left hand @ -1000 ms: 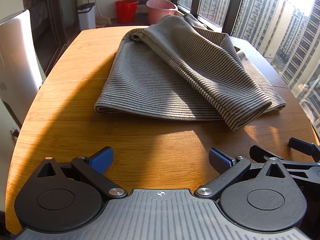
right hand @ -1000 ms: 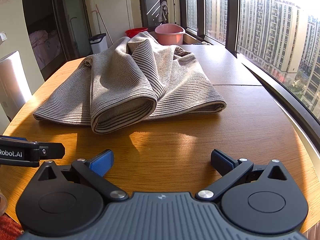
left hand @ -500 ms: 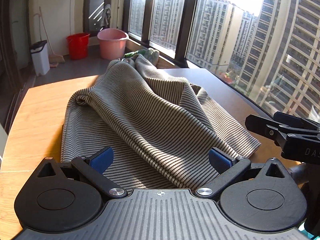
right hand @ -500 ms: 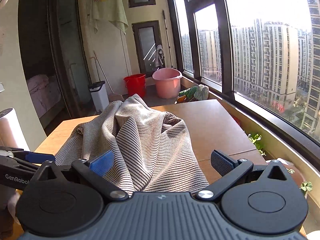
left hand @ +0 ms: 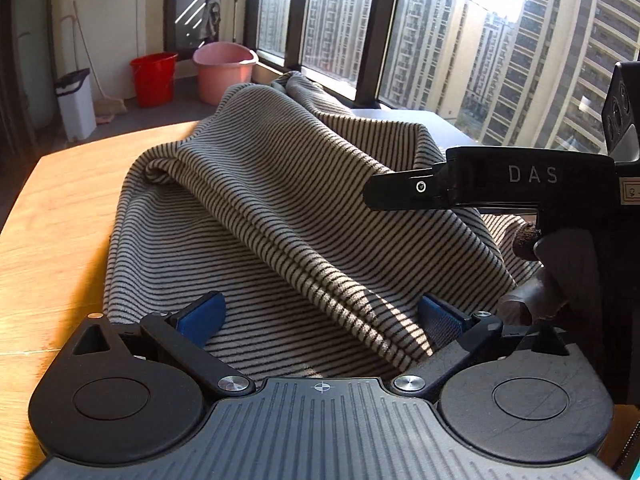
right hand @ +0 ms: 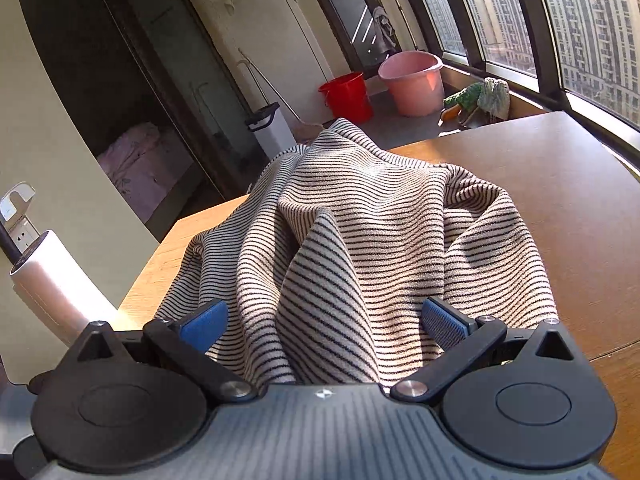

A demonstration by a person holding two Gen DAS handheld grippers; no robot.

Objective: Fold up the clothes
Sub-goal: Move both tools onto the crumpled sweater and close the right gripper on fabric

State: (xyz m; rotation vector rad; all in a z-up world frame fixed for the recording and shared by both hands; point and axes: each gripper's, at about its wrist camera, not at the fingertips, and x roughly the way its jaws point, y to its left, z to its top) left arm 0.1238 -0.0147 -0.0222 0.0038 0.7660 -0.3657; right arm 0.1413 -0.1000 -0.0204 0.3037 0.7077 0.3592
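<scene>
Fabric fills the centre of both wrist views: a striped garment (left hand: pixel 280 208), beige-grey knit with thin dark horizontal stripes, lies heaped on the wooden table (left hand: pixel 52 216). It is not flat. In my left wrist view a thick doubled fold runs diagonally from the upper left of the heap down toward the right blue pad, and its hem edge shows as a double layer. Sunlight falls in patches on the lower folds; the flatter layer beneath sits in shade.

My left gripper (left hand: pixel 320 316) has its jaws spread wide, with cloth lying between the two blue pads (left hand: pixel 202 314). I see no pinch: the pads stand apart on either side of the fold. Whether the pads touch the cloth, I cannot tell.

My right gripper (right hand: pixel 324 320) is likewise spread, its jaws well apart, with a raised ridge of the garment (right hand: pixel 360 240) bunched up between the pads and reaching to the gripper body. In the left wrist view the right gripper's black finger (left hand: pixel 448 186) extends in from the right edge over the heap, with part of a hand (left hand: pixel 552 276) below it.

Beyond the table, a red bucket (right hand: pixel 346 96) and a pink bucket (right hand: pixel 412 80) stand on the floor beside the windows (right hand: pixel 560 20).
</scene>
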